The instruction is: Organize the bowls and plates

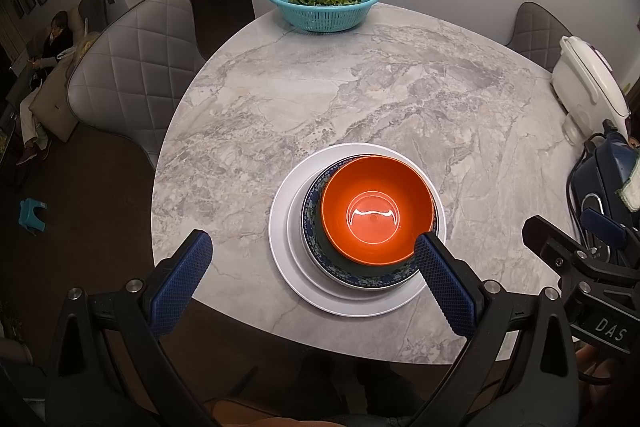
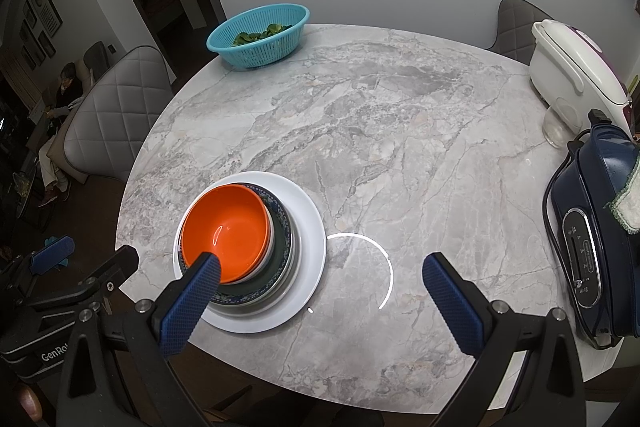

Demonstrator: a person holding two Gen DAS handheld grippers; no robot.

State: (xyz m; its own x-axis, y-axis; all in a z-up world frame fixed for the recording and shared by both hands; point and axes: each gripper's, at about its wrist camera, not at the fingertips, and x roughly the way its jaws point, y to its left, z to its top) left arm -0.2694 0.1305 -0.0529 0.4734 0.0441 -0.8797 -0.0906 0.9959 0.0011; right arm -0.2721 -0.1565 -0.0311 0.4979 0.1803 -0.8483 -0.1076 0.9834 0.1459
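From the left wrist, we're seeing our left gripper (image 1: 314, 253) spread wide and empty, with the stack (image 1: 357, 229) (orange bowl (image 1: 377, 210) on top) sitting dead ahead between the fingers. From the right wrist, our right gripper (image 2: 322, 269) is gaping wide too, with the stack off to its left, so left's nearer.

Room dim; light falls from overhead onto the marble table (image 1: 304, 99), which stays evenly lit. Beyond the table's left edge the floor and seating sink into near-black. Glare: a bright arc inside the orange bowl (image 1: 374, 215), and a thin white ring-shaped reflection on the table just right of the white plate (image 2: 310, 227). Strong fisheye bending; table edge curves, corners vignette black. Focus sharp throughout.
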